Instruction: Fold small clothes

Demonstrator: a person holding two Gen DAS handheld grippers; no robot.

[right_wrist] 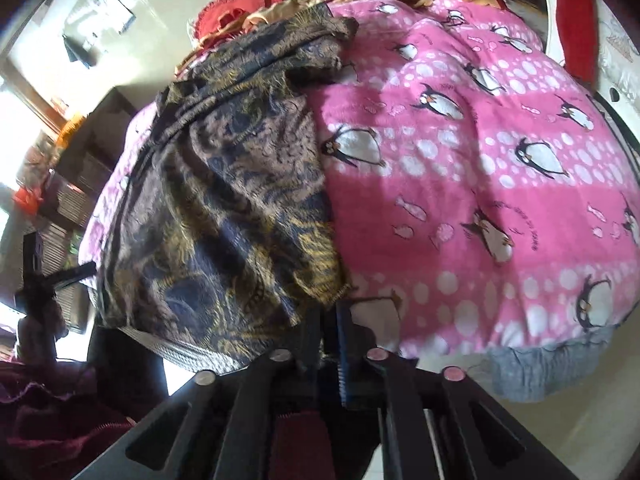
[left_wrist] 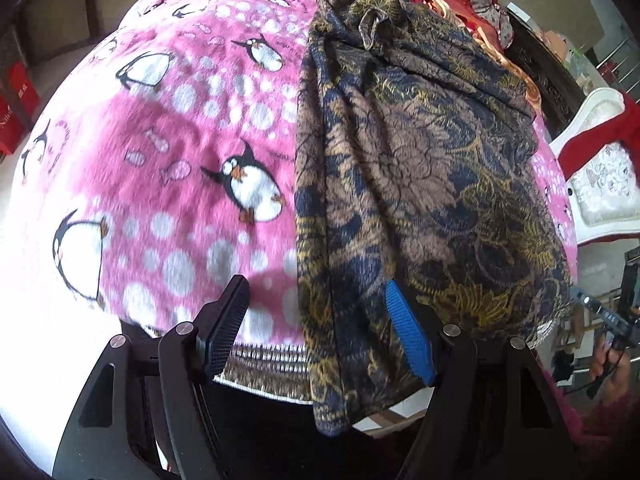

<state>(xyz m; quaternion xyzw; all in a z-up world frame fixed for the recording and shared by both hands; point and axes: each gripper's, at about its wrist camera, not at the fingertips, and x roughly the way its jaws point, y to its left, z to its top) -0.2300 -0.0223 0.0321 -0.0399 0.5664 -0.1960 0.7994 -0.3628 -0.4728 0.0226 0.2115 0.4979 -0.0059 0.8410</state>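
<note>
Left gripper (left_wrist: 316,330): my jaws spread, straddling the garment (left_wrist: 420,168) edge, pinching nothing.
Right gripper (right_wrist: 329,322): jaws nearly together at the hem; grip unclear.
Advice: I seat both corners before lifting off the blanket (left_wrist: 168,152).

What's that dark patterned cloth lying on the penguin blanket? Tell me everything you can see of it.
The patterned garment looks like thin woven fabric in brown, navy and mustard floral swirls. It lies crumpled and lengthwise-bunched on the pink penguin blanket, one end hanging over the near edge. The left gripper hovers open over its near edge; the right gripper, nearly closed, sits at its hem corner, a pinch I cannot confirm.
</note>
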